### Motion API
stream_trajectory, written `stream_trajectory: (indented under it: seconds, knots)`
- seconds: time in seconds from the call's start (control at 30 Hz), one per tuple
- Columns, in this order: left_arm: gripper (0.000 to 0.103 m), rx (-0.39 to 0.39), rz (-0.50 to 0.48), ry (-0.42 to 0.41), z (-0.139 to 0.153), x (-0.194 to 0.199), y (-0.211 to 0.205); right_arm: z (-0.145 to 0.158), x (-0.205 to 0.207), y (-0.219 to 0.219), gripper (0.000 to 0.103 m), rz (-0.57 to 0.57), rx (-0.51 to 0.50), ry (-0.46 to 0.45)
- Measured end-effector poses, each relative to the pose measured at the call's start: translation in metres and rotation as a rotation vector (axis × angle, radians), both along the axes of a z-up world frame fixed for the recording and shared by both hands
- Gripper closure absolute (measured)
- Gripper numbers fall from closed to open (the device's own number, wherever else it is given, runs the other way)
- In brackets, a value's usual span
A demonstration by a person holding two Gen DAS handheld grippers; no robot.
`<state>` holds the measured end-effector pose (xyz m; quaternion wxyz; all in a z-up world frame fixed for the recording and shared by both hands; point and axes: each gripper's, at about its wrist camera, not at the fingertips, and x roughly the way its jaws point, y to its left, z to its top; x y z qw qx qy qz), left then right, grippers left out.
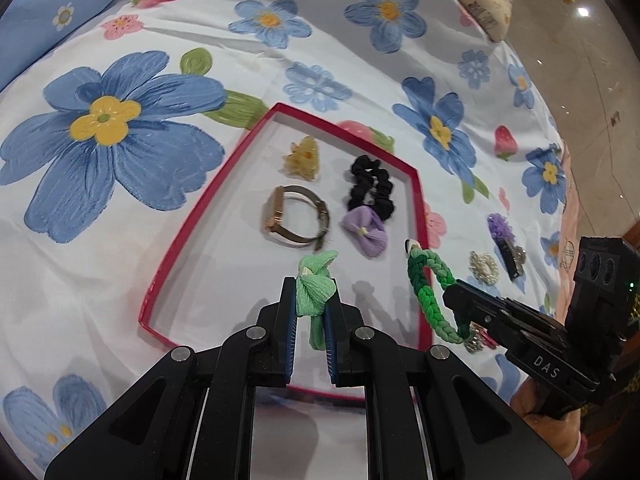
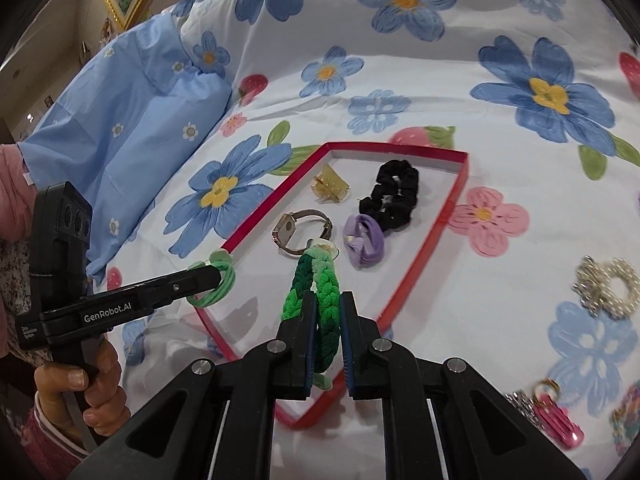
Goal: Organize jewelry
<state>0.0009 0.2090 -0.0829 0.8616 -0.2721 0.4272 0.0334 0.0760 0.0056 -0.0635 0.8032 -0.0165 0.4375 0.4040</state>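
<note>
A red-rimmed tray (image 1: 200, 220) (image 2: 448, 204) lies on the flowered bedspread. Inside it rest a yellow claw clip (image 1: 302, 158) (image 2: 330, 188), a black scrunchie (image 1: 370, 186) (image 2: 394, 194), a watch (image 1: 296, 218) (image 2: 300, 228) and a purple bow tie (image 1: 366, 230) (image 2: 364, 240). My left gripper (image 1: 312, 308) (image 2: 218, 278) is shut on a light green bow hair tie (image 1: 314, 286) (image 2: 220, 268) above the tray's near end. My right gripper (image 2: 326, 320) (image 1: 450, 294) is shut on a braided green bracelet (image 2: 316, 284) (image 1: 432, 292) over the tray's right rim.
Outside the tray to the right lie a pearl ornament (image 1: 485, 267) (image 2: 608, 286), a purple-flowered dark clip (image 1: 504, 240), and a pink clip (image 2: 556, 420) with a sparkly piece. A blue pillow (image 2: 132, 148) sits at the left. A hand (image 2: 76, 384) grips the left tool's handle.
</note>
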Motion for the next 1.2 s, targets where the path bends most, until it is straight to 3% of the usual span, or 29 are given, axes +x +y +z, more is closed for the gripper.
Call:
stream_trajectory:
  seconds: [0.43,0.77,0.93,1.0,1.2]
  knots:
    - [0.092,0.016,0.000,0.093,-0.034,0.033,0.013,-0.040,0.026,0.040,0.092,0.030,-0.102,0.036]
    - [0.092,0.028,0.007,0.115,-0.041,0.039,0.015,-0.043,0.031,0.050,0.088,0.049,-0.131,0.023]
    - [0.087,0.046,0.010,0.122,-0.041,0.040,0.014,-0.043,0.031,0.052,0.088,0.055,-0.141,0.021]
    - [0.078,0.055,0.014,0.123,-0.040,0.040,0.014,-0.043,0.031,0.052,0.088,0.057,-0.140,0.023]
    - [0.073,0.066,0.022,0.123,-0.037,0.038,0.014,-0.037,0.029,0.048,0.087,0.054,-0.121,0.022]
